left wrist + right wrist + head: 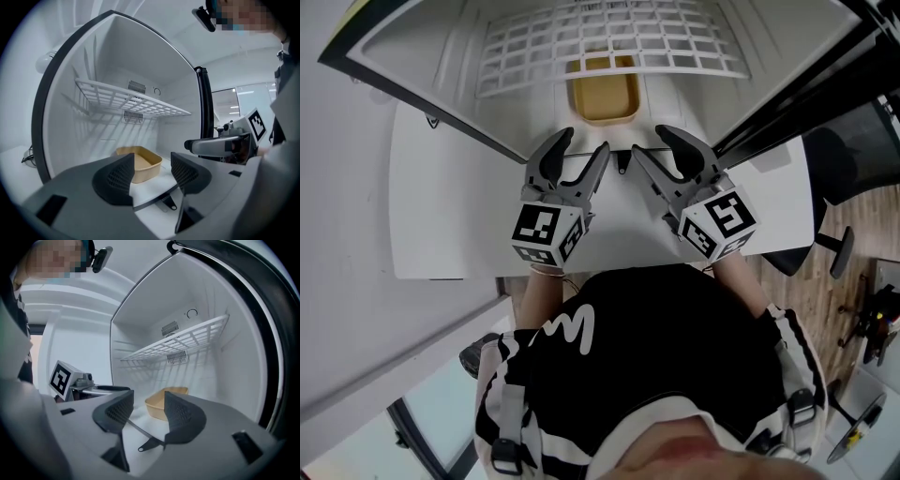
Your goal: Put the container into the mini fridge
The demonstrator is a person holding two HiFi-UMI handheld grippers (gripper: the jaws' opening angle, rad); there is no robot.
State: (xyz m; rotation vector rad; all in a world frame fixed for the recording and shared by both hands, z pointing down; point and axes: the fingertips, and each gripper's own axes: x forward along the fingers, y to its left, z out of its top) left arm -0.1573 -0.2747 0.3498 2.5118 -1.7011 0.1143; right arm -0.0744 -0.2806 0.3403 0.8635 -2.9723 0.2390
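The light is bright, even and cold white. Inside the fridge (117,65) the wire shelf (136,101) throws striped shadows on the back and side walls. My two gripper views bend strongly and go dark at the corners, and what is nearest to the lens looks soft.

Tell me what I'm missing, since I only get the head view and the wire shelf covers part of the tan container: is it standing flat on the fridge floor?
Observer: Yes. The left gripper view shows the tan container upright on the mini fridge floor, clear below the wire shelf.
Operator: Is either claw touching it?
Observer: No. The left claw and right claw stand open short of it, nothing between their pads.
Operator: Anything on the back wall?
Observer: Two vent grilles, one above the shelf, one below.
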